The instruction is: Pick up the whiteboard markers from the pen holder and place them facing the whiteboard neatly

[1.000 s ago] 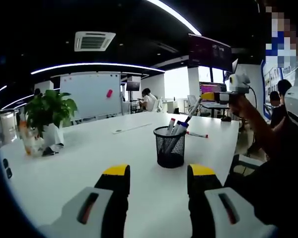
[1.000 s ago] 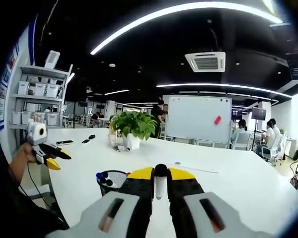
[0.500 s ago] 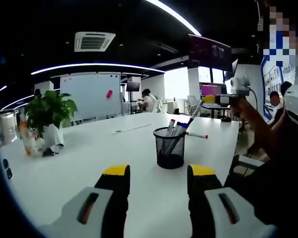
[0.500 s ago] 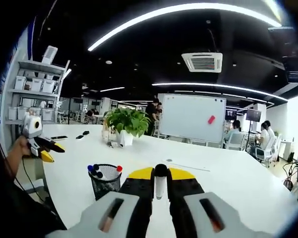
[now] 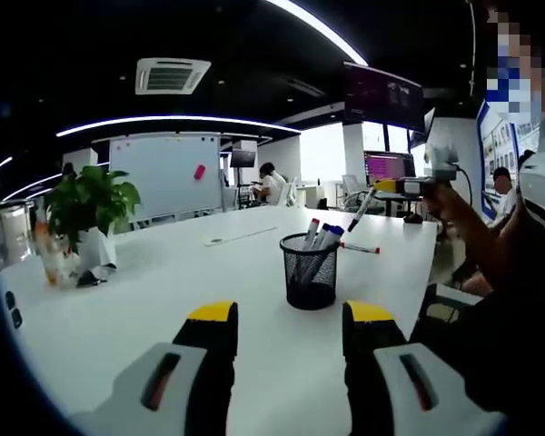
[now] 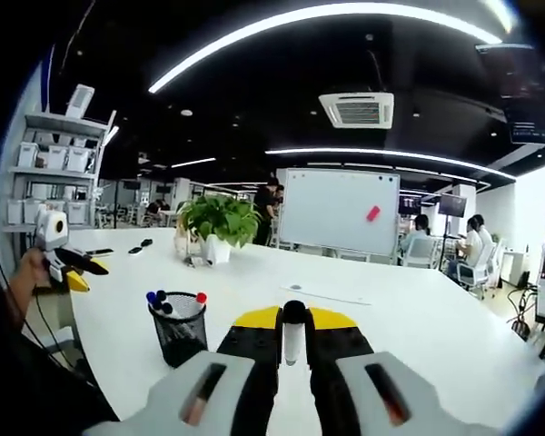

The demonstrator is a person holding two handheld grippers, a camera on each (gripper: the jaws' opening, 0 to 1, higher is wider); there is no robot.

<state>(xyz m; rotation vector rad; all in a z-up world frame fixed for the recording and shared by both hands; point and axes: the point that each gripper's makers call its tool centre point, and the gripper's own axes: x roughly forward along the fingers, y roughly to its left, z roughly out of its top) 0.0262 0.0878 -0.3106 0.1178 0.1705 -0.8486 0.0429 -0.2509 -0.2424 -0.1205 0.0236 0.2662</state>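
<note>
The right hand-held gripper (image 6: 293, 338) is clenched on a whiteboard marker (image 6: 293, 331) — held up in the air above the white counter (image 6: 418, 318). The black pen holder (image 5: 310, 271) stands on the counter with more markers (image 5: 320, 238) in it. One marker (image 5: 359, 247) lies just behind it. The left hand-held gripper (image 5: 289, 329) is released, low over the counter. A whiteboard (image 6: 336, 211) stands far back.

1. The black mesh pen holder (image 5: 310, 271) stood upright just ahead of the left jaws, markers (image 5: 320, 238) poking out.
2. One white marker (image 6: 293, 339) sat pinched between the right jaws, dark cap forward.
3. The whiteboard (image 5: 166, 174) stood far beyond.
</note>
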